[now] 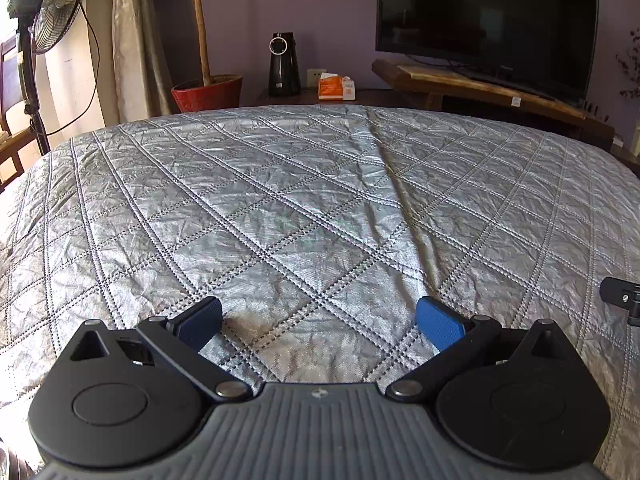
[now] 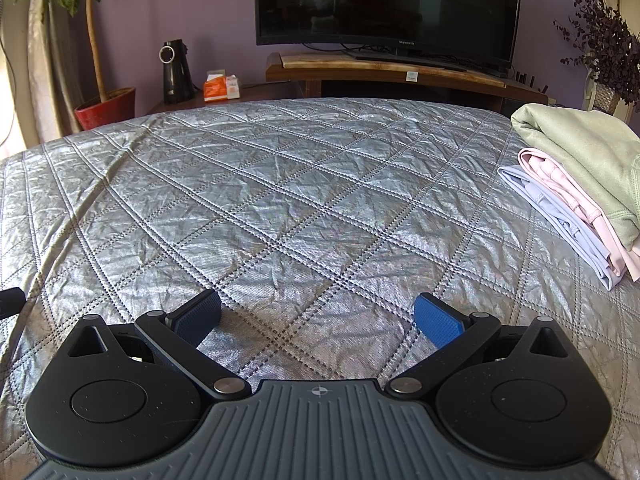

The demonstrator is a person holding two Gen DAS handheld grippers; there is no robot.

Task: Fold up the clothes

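A stack of folded clothes (image 2: 580, 184) lies at the right edge of the silver quilted cover (image 2: 280, 200): a pale green garment (image 2: 584, 148) on top, a pink one (image 2: 560, 184) under it and a lavender one (image 2: 540, 204) at the bottom. My right gripper (image 2: 318, 320) is open and empty, low over the cover, well left of the stack. My left gripper (image 1: 320, 324) is open and empty over the bare cover (image 1: 280, 200). No clothes show in the left wrist view.
Beyond the far edge stand a TV (image 2: 388, 4) on a wooden stand (image 2: 384, 70), a black appliance (image 2: 176, 72), an orange tissue box (image 2: 222, 86) and a potted plant (image 2: 106, 108). A standing fan (image 1: 48, 12) is at far left. A dried bouquet (image 2: 608, 48) stands at right.
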